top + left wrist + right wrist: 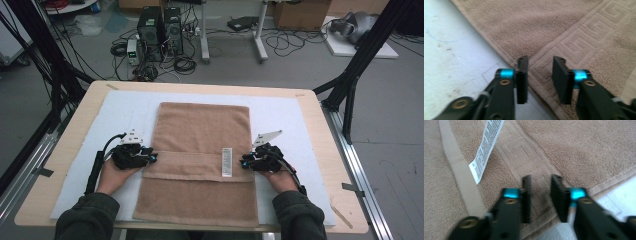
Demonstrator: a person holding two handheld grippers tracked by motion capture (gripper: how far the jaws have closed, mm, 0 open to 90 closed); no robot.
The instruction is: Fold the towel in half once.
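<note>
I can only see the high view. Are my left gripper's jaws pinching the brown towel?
Observer: No. In the left gripper view, the left gripper has its jaws apart above the towel's edge, with nothing pinched.
Operator: And the right one?
Observer: The right gripper is open too, its jaws above the towel's patterned border near the edge.
Operator: What's the white strip?
Observer: A label with small print, too blurred to read.
</note>
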